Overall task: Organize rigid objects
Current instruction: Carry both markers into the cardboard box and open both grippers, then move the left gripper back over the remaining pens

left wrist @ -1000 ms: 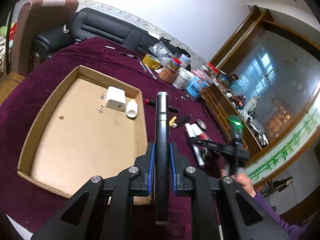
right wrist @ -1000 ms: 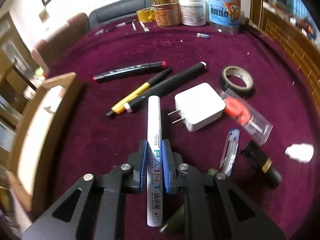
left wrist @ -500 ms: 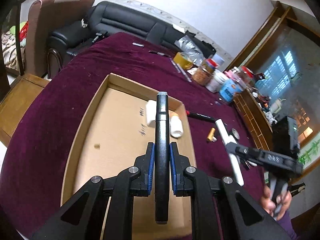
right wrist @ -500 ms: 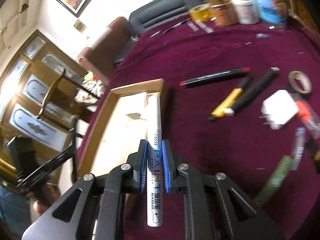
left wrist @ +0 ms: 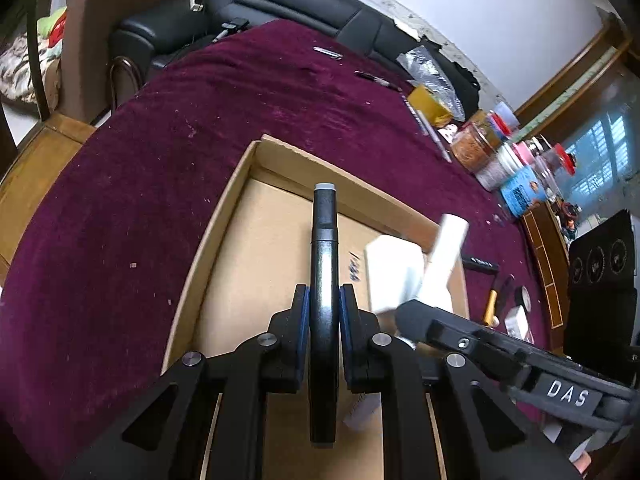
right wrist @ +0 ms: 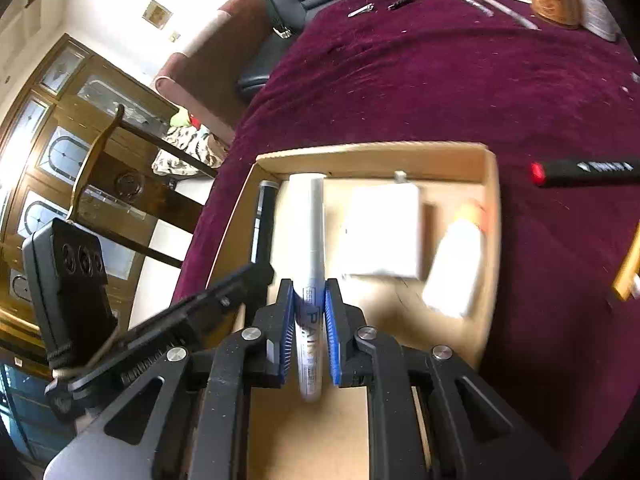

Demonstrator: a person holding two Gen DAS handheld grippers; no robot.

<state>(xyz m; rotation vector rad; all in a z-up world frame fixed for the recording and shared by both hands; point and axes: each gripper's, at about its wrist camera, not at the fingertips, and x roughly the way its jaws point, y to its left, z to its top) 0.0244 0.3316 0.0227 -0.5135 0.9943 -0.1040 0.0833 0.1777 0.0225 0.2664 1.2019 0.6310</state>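
Both grippers, left (left wrist: 324, 316) clamping a black marker (left wrist: 325, 264) and right (right wrist: 308, 320) a white marker (right wrist: 310, 240), now hover over the box (left wrist: 240, 184), ready to drop.

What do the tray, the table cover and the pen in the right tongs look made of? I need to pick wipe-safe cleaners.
Tray: plain brown cardboard, matte, with raw cut edges. Table cover: dark maroon cloth, velvet-like nap flecked with lint. Paint marker: smooth glossy white barrel with printed lettering, probably plastic or coated metal; the look leaves that open.

White bottle (right wrist: 454, 268) motion-blurred; charger (left wrist: 394, 274) partly hidden.
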